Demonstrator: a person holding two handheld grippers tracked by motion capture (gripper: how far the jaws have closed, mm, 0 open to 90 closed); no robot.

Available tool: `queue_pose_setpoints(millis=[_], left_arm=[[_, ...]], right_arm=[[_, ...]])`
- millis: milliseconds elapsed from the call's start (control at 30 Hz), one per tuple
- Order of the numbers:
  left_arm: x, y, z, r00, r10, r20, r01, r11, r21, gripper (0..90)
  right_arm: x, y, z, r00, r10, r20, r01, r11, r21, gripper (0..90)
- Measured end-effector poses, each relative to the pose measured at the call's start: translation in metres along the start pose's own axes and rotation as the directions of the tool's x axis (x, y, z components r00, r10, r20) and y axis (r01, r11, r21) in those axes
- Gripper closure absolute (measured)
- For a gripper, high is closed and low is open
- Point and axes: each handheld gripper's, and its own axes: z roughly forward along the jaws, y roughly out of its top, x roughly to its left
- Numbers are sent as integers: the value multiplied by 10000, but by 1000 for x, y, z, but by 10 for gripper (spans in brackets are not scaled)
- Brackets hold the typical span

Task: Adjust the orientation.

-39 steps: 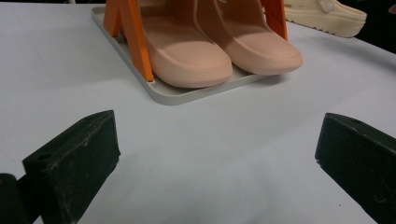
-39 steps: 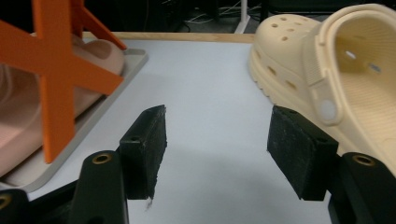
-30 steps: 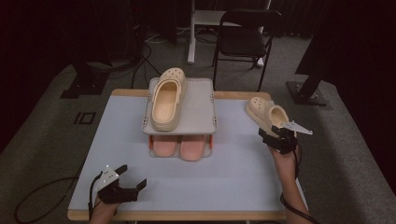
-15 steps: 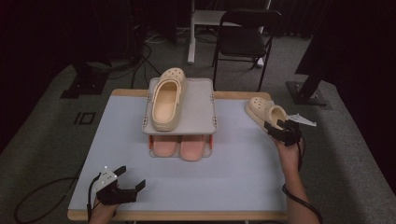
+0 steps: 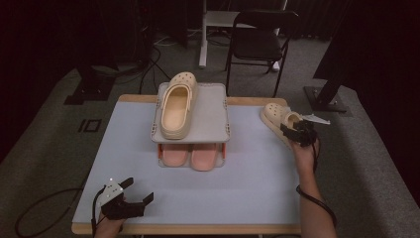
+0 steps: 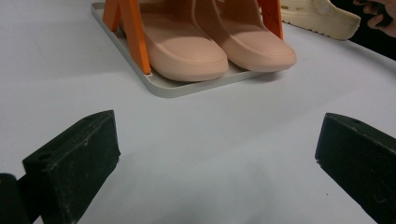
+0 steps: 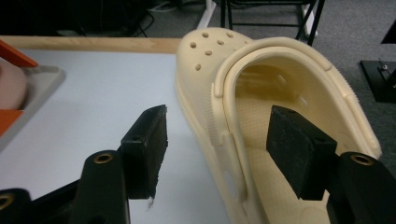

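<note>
The loose cream clog [image 5: 275,119] lay at the right edge of the table [image 5: 247,188], toe pointing away, well apart from its mate [image 5: 177,105] on the top shelf of the small shoe rack [image 5: 210,111]. A pink pair [image 6: 219,49] filled the lower shelf.

The right gripper [image 5: 297,133] was at the clog's heel end. In the right gripper view its jaws straddled the clog's near side wall [image 7: 229,135], one pad outside on the table side, the other inside the foot opening; the jaws had just been closing a little, but neither pad pressed on the wall yet. Not gripping.

The left gripper [image 5: 130,198] rested near the front left corner of the table, jaws wide apart, nothing between them.

Judgement: step in hand was taking hold of the loose clog. To do it well, the pads should be seated lower on the side wall and square to it before closing, so the soft foam does not fold or slip. The clog sat close to the table edge, so any push outward should be avoided. The free space on the top shelf beside the mate looked like the likely place for it.
</note>
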Motion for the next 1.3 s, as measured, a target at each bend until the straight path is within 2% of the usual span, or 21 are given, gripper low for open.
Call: queue_pose_setpoints(millis=[267,467,567,633,700,867,1000,1100,1300], left_arm=[[3,0,-3,10000,-65,-25,65,9999,-112,0],[2,-1,-4,10000,-85,-41,85,9999,-92,0],[3,-1,-5,10000,-78,-56,77,9999,-99,0],[3,-1,-5,9999,-109,-28,109,9999,-120,0],[3,-1,-4,10000,-94,-13,94,9999,-98,0],[2,-2,-2,9999,-102,63,102,9999,-59,0],[2,-1,-3,10000,-65,67,66,10000,-47,0],[2,-1,-3,10000,-35,59,35,10000,-65,0],[2,-1,-2,10000,-29,63,29,10000,3,0]], right_arm=[[0,1,14,10000,24,-33,-23,9996,274,407],[3,-2,24,9992,-125,366,99,9973,728,472],[3,-4,28,9982,-238,553,181,9946,1022,585],[2,-3,28,9972,-333,676,262,9943,1032,668],[-1,-2,27,9987,-20,511,-35,9943,1064,683],[0,1,27,9979,-564,333,519,9910,1233,754],[5,3,22,9979,-638,-66,642,9931,978,772],[9,3,18,9962,-852,-177,865,9918,943,774],[26,3,2,9888,-1312,-711,1355,9890,596,774]])
